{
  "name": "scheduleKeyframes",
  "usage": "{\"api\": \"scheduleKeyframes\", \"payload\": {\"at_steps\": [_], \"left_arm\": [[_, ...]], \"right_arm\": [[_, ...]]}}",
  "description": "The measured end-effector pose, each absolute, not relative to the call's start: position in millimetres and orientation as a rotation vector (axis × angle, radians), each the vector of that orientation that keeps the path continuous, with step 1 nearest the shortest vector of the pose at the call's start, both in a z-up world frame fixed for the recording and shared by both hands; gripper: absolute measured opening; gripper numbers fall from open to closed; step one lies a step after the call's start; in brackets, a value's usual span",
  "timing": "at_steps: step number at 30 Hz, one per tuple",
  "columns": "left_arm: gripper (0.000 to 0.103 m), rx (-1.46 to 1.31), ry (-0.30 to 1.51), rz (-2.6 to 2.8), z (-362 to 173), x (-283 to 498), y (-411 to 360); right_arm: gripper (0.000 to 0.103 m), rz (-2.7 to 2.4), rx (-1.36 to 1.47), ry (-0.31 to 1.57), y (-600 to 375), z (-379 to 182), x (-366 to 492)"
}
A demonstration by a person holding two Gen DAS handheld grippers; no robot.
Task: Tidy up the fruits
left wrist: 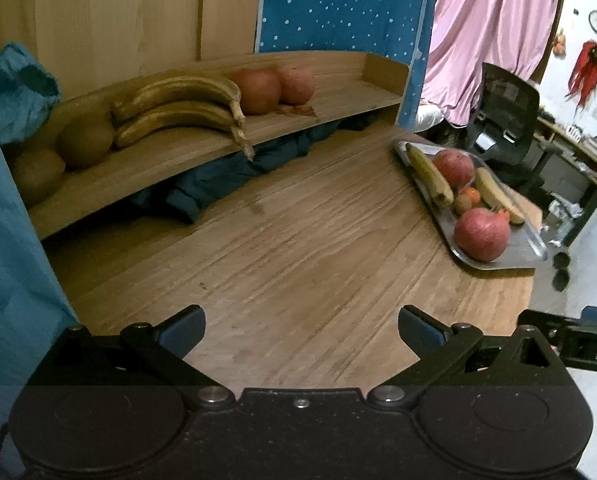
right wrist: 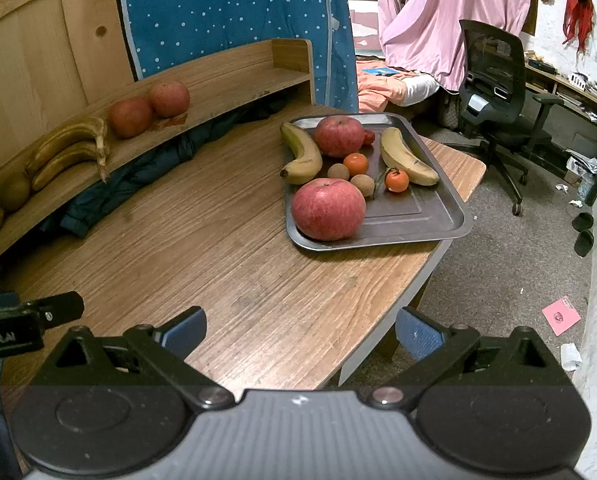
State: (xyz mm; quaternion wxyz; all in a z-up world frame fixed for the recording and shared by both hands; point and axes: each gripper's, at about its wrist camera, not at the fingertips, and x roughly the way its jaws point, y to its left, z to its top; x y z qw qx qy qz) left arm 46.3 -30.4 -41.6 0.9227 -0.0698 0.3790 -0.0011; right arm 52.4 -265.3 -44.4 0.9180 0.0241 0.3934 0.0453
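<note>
Tray: one grey metal tray (right wrist: 438, 216) at the far right corner of the brown wooden table (right wrist: 218, 264).
Fruit on tray: two red apples, the large near one (right wrist: 328, 209) and the far one (right wrist: 338, 136); two yellow bananas, left (right wrist: 304, 154) and right (right wrist: 406, 158); two small orange tangerines (right wrist: 396, 180); two small brown round fruits (right wrist: 338, 171); one small red fruit behind the far apple.
Fruit on shelf: on the curved wooden shelf (left wrist: 330, 100), two red apples (left wrist: 258, 92), two browned bananas (left wrist: 182, 114), two round brown-green fruits (left wrist: 84, 140), in a row.
Left claw (left wrist: 301, 330): spread wide, empty, above bare table.
Right claw (right wrist: 300, 330): spread wide, empty, over the table's near edge, well apart from the tray.
</note>
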Motion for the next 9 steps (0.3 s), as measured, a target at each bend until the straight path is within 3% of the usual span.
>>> {"api": "scheduleKeyframes", "payload": {"at_steps": [9], "left_arm": [[0.102,-0.159,0.773,-0.018,-38.8,45.6,-30.7]], "right_arm": [[0.103,0.096,0.047,0.809,-263.7,-45.5,53.5]]}}
